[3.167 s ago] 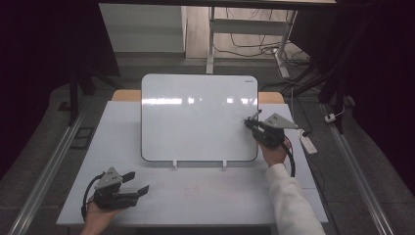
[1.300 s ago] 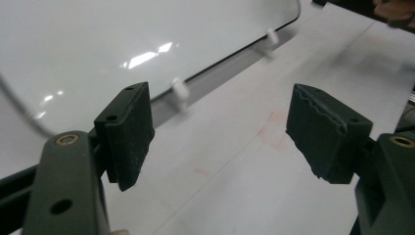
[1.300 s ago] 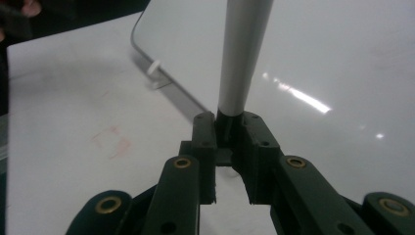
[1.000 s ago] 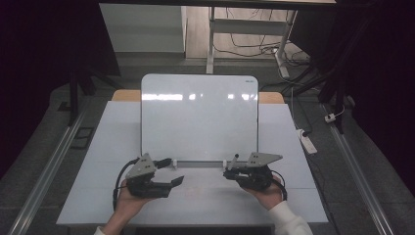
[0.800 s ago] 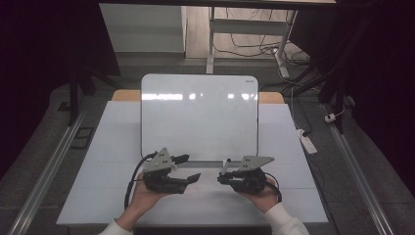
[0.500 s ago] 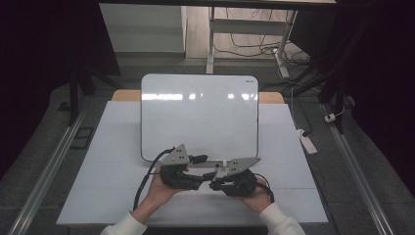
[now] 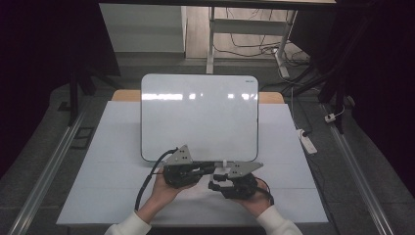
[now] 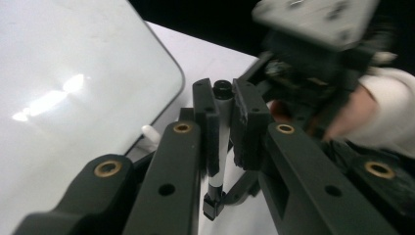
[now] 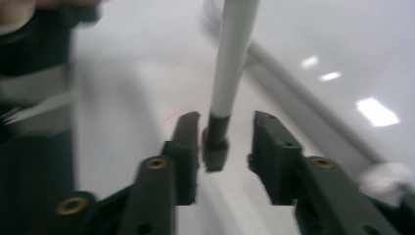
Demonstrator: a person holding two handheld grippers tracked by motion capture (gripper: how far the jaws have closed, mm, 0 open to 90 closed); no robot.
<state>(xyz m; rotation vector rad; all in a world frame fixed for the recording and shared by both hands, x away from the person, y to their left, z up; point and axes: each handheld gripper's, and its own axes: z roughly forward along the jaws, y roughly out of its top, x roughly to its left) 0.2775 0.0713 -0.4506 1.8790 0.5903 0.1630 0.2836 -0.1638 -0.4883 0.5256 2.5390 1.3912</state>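
Near the table's (image 7: 98, 147) front edge, just before the whiteboard's (image 7: 199, 115) lower rim: the left gripper (image 8: 224, 105), jaws clamped on a white marker (image 8: 221, 147). The right gripper (image 9: 226, 139), jaws just parted, stands open around the marker's black end without pressing it.

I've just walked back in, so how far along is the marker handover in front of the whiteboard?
Done: the left gripper is clamped on the marker. In hand: the right gripper has just been opening, the marker's black end between its fingers. Left: it looks like pulling clear and writing on the whiteboard.
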